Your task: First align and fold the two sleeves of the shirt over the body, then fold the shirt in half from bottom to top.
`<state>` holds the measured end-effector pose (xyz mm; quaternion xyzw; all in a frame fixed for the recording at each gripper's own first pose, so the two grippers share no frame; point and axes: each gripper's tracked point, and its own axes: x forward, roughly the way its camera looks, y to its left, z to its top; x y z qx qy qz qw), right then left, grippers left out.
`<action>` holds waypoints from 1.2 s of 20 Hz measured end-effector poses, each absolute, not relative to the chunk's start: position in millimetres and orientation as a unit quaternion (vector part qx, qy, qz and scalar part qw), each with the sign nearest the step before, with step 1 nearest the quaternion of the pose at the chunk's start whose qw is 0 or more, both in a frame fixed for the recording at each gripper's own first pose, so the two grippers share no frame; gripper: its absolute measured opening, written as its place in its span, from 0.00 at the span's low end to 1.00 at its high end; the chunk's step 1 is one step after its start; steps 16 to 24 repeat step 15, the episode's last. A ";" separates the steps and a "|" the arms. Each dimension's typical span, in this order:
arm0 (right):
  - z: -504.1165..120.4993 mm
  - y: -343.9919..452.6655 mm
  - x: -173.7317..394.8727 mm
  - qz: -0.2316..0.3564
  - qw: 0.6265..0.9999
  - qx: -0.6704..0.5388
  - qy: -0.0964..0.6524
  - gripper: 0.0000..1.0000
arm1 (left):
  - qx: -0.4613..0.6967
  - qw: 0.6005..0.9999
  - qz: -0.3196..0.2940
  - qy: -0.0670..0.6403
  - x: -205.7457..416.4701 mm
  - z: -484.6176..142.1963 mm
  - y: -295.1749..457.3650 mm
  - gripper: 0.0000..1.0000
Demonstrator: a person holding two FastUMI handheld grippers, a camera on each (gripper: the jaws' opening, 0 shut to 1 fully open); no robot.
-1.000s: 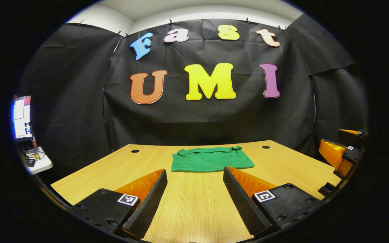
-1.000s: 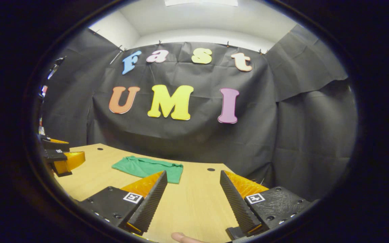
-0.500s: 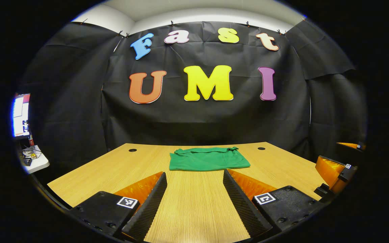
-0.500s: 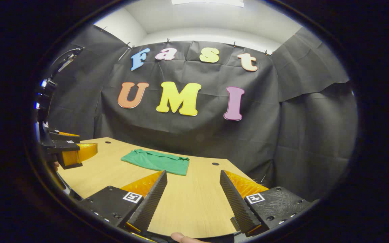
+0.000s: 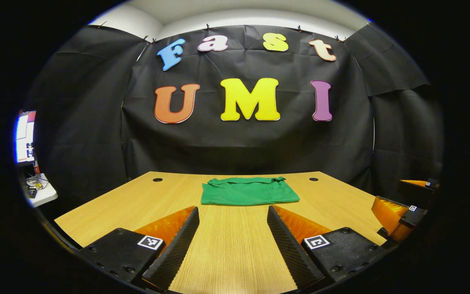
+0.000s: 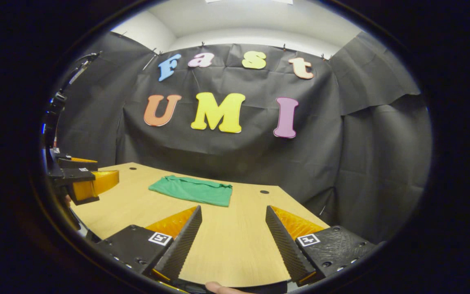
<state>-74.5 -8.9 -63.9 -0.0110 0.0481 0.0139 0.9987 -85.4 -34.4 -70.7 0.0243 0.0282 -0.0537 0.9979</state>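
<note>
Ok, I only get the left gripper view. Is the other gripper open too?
Observer: Yes. In the right gripper view the right gripper is open, with just bare table between its fingers.
Operator: Where is it?
Observer: Near the table's front edge, which shows just below its fingers. The green shirt lies folded farther ahead, to its left.
Operator: Can you see a hand?
Observer: A fingertip peeks in at the bottom edge of that view.

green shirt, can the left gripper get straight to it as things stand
Probably yes: the left gripper is open, and bare table lies between it and the green shirt ahead.
</note>
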 end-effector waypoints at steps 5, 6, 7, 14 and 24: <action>-64.2 -7.5 -73.5 0.015 0.999 -0.013 0.046 0.95 | 0.026 0.998 -0.055 0.026 -79.7 -70.3 -34.0 1.00; -64.6 -7.1 -72.9 0.015 0.999 -0.015 0.047 0.95 | 0.026 0.998 -0.054 0.027 -79.6 -70.7 -33.8 1.00; -67.9 -7.1 -73.4 0.015 0.999 -0.017 0.049 0.95 | 0.026 0.998 -0.054 0.027 -80.0 -71.2 -34.2 1.00; -73.0 -9.5 -72.0 0.015 0.998 -0.013 0.055 0.95 | 0.025 0.998 -0.056 0.031 -79.6 -73.0 -35.0 1.00; -74.1 -9.4 -71.4 0.015 0.998 -0.012 0.055 0.95 | 0.025 0.998 -0.056 0.032 -80.2 -73.5 -36.5 1.00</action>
